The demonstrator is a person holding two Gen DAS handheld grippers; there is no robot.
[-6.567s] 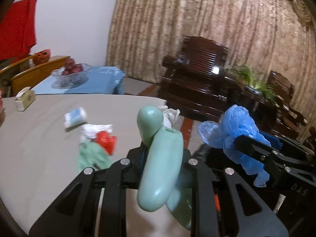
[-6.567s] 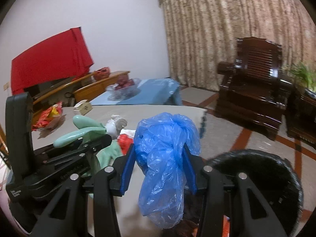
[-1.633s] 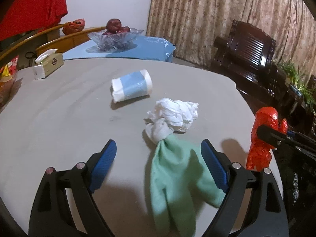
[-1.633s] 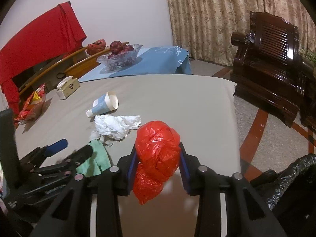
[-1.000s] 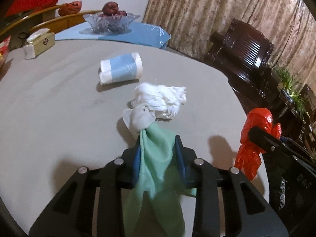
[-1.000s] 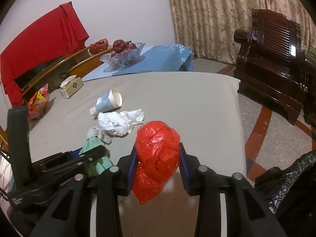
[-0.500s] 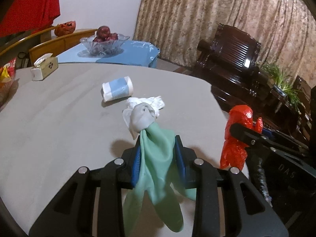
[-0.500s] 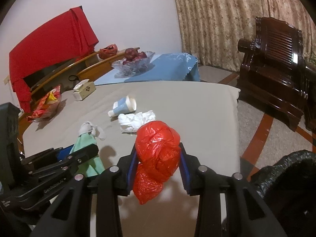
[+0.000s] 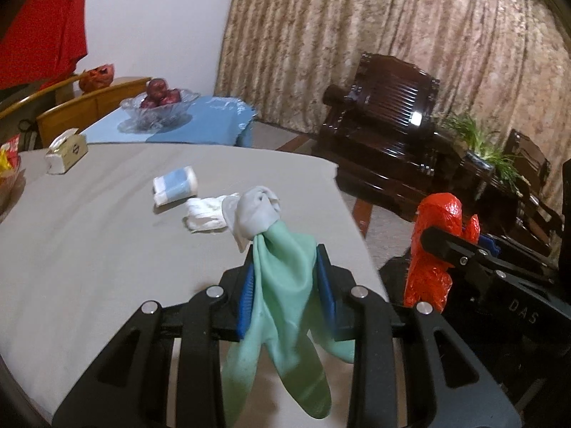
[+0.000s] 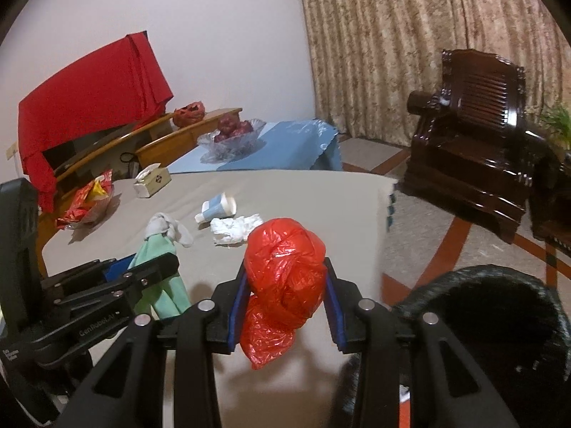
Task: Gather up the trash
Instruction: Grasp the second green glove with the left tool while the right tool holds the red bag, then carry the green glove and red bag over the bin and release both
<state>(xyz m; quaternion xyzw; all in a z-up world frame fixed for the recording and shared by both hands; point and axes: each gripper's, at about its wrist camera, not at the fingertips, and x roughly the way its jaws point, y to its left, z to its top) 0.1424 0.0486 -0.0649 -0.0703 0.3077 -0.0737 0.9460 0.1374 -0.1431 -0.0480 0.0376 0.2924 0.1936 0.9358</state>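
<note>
My left gripper (image 9: 285, 267) is shut on a mint-green rubber glove (image 9: 285, 285) with a grey knotted top, lifted clear of the grey table (image 9: 89, 267). The glove's fingers hang down below the blue pads. My right gripper (image 10: 285, 278) is shut on a crumpled red plastic bag (image 10: 285, 267), held above the table's near right edge. In the left wrist view the red plastic bag (image 9: 437, 249) shows at the right; in the right wrist view the mint-green rubber glove (image 10: 157, 253) shows at the left. A crumpled white tissue (image 9: 205, 214) and a blue-and-white paper cup (image 9: 175, 186) lie on the table.
A black-lined trash bin (image 10: 492, 328) stands on the floor right of the table. A tissue box (image 9: 66, 151) and snack packets (image 10: 85, 199) sit at the table's far left. A fruit bowl (image 9: 157, 108) rests on a blue-clothed table behind. Dark wooden armchairs (image 9: 385, 125) stand at right.
Both grippers have risen and drawn back from the table with their loads. The glove has left the tabletop and now hangs free; the tissue and cup look farther away.
</note>
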